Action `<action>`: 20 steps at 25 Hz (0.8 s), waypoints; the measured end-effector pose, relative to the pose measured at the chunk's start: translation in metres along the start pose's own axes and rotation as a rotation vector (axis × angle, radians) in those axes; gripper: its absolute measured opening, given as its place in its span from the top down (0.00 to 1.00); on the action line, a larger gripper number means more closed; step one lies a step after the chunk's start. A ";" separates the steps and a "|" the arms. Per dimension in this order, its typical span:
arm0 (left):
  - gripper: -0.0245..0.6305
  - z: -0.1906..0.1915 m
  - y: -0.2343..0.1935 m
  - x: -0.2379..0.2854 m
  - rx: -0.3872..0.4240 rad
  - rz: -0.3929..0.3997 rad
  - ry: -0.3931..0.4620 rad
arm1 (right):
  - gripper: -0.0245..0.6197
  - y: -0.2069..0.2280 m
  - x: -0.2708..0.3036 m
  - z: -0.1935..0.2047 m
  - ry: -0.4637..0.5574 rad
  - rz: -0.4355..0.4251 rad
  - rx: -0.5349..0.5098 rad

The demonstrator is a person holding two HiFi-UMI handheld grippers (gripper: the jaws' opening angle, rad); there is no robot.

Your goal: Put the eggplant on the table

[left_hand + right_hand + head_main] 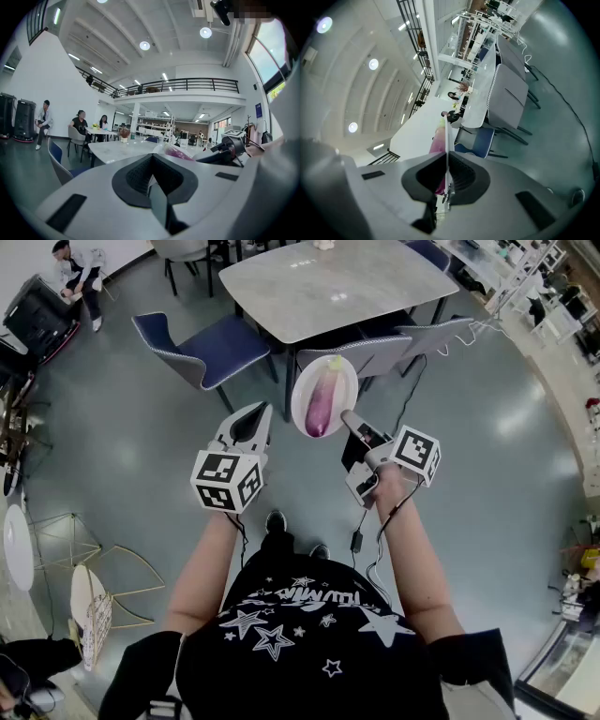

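At 12 o'clock: counter (337, 282).
Right claw (349, 418): clamped on plate (302, 390) rim, eggplant (322, 401) aboard.
Left claw (248, 423): closed, empty.
Carry: hold plate level.

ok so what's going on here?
A person stands short of the grey table with a gripper in each hand. The right gripper is clamped on the rim of a white plate, held in the air, with the eggplant lying on it. The left gripper is shut and empty. The eggplant is not yet on the table.
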State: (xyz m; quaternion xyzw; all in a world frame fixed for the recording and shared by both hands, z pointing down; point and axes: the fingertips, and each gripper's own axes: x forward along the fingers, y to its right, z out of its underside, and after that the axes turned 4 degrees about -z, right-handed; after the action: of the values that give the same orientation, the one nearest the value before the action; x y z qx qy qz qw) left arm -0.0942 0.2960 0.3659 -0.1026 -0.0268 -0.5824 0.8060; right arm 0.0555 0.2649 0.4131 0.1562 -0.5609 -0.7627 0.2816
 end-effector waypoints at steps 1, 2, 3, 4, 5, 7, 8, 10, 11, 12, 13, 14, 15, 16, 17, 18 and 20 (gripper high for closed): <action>0.95 0.001 0.002 0.000 0.003 0.001 -0.001 | 0.93 0.001 -0.001 0.002 -0.002 0.000 0.000; 0.95 0.003 0.003 0.000 0.005 0.001 -0.003 | 0.93 0.002 -0.001 0.004 -0.004 0.000 -0.001; 0.95 0.004 0.004 0.001 0.009 0.001 -0.005 | 0.93 0.002 -0.002 0.005 -0.006 0.003 -0.005; 0.95 0.005 0.004 0.001 0.013 -0.001 -0.007 | 0.93 0.003 -0.002 0.006 -0.008 0.008 -0.011; 0.95 0.005 0.004 0.001 0.015 -0.003 -0.010 | 0.93 0.004 -0.002 0.007 -0.010 0.014 -0.019; 0.95 0.004 0.003 0.002 0.014 -0.006 -0.012 | 0.93 0.003 -0.002 0.008 -0.012 0.023 -0.029; 0.95 0.003 0.003 0.003 0.013 -0.006 -0.010 | 0.93 0.003 -0.001 0.008 -0.012 0.025 -0.032; 0.95 0.001 0.003 0.006 0.011 -0.002 -0.004 | 0.93 0.004 0.001 0.006 -0.013 0.029 -0.038; 0.95 0.000 0.003 0.008 0.011 0.002 0.000 | 0.93 0.005 0.003 0.004 -0.013 0.032 -0.041; 0.95 -0.001 0.003 0.011 0.012 0.008 0.003 | 0.93 0.006 0.004 0.003 -0.014 0.034 -0.044; 0.95 -0.002 0.003 0.013 0.012 0.013 0.005 | 0.93 0.006 0.006 0.002 -0.015 0.036 -0.046; 0.95 -0.003 0.003 0.015 0.013 0.018 0.006 | 0.93 0.006 0.008 0.001 -0.015 0.037 -0.046; 0.95 -0.004 0.003 0.017 0.013 0.022 0.007 | 0.93 0.006 0.009 0.001 -0.015 0.038 -0.047; 0.95 -0.004 0.002 0.019 0.013 0.026 0.008 | 0.93 0.006 0.011 0.001 -0.014 0.038 -0.048; 0.95 -0.005 0.001 0.021 0.013 0.029 0.009 | 0.93 0.006 0.014 0.001 -0.014 0.037 -0.047; 0.95 -0.005 -0.001 0.023 0.012 0.032 0.009 | 0.93 0.006 0.016 0.000 -0.013 0.036 -0.046; 0.95 -0.006 -0.004 0.028 0.011 0.038 0.008 | 0.93 0.007 0.021 -0.002 -0.012 0.044 -0.054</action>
State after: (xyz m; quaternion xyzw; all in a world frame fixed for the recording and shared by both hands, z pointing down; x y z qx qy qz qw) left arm -0.0897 0.2678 0.3656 -0.0965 -0.0246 -0.5671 0.8176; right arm 0.0417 0.2497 0.4204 0.1319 -0.5451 -0.7721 0.2990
